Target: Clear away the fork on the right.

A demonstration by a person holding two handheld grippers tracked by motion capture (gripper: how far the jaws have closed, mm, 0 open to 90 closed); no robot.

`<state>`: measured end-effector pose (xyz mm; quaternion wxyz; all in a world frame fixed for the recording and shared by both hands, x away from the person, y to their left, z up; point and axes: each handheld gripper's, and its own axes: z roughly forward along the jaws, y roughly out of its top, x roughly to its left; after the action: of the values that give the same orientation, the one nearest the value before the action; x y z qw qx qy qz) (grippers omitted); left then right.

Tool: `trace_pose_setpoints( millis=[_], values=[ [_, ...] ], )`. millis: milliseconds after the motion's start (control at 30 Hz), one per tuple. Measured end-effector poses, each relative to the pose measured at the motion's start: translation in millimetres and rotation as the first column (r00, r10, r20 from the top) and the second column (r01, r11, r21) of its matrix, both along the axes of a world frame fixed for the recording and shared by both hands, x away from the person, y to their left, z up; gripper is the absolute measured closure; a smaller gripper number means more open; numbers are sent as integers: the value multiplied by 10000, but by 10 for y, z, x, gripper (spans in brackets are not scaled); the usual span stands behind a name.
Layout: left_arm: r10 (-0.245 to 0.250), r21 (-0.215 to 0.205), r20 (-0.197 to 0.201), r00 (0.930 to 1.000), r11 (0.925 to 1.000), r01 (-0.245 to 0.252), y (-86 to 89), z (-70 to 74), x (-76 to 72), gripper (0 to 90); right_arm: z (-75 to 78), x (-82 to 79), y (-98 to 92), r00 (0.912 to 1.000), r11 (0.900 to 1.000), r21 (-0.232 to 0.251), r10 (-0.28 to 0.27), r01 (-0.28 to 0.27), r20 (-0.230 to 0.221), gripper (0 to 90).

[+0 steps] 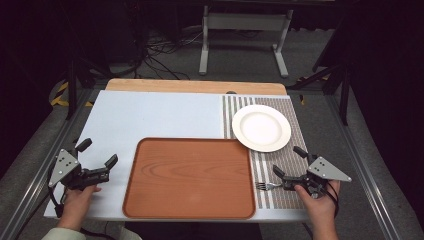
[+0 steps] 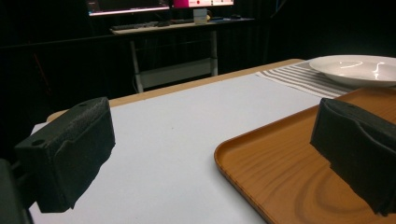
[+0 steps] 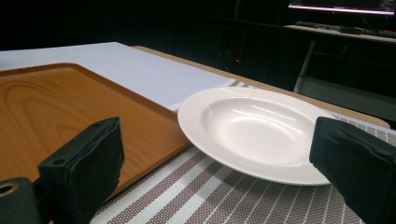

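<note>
A white plate (image 1: 261,128) rests empty on a striped placemat (image 1: 295,125) at the right. A brown wooden tray (image 1: 190,177) lies empty at the table's front middle. A fork (image 1: 266,186) lies on the mat's front part, by the tray's right edge. My right gripper (image 1: 289,162) stands open over the mat, just right of the fork. In the right gripper view its jaws (image 3: 215,154) frame the plate (image 3: 252,130), which lies farther off. My left gripper (image 1: 97,153) stands open left of the tray. In the left gripper view (image 2: 217,140) nothing is between its jaws.
A white board (image 1: 160,115) covers the left of the wooden tabletop (image 1: 195,86). A metal stand (image 1: 245,35) and cables are on the floor beyond the table. Rails (image 1: 35,175) run along both sides.
</note>
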<state>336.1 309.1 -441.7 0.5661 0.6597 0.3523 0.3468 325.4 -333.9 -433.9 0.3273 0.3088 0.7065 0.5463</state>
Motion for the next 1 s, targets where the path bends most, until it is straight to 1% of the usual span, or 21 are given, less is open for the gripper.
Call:
trace_pose_setpoints(
  millis=[433,667,767,833,900,1000],
  values=[
    [-20,94,-4,10000,10000,20,-3,2,2,3,10,-10,-9,10000,10000,53,-2,3,-46,39],
    [-36,49,-14,10000,10000,36,2,3,3,3,33,-15,15,9999,9999,54,155,-154,-72,39],
    [-29,58,-9,10000,10000,29,-1,4,1,3,68,-19,27,9996,9993,236,275,-273,-108,39],
    [-24,42,-27,10000,10000,24,-3,2,2,3,99,-8,37,9993,9992,187,362,-361,-72,39],
    [-9,79,-45,10000,10000,10,-7,1,2,3,142,23,59,9982,9980,251,580,-575,-175,39],
    [-5,99,-32,10000,10000,5,-8,3,-1,3,200,63,97,9961,9963,77,859,-858,-220,38]
  ],
)
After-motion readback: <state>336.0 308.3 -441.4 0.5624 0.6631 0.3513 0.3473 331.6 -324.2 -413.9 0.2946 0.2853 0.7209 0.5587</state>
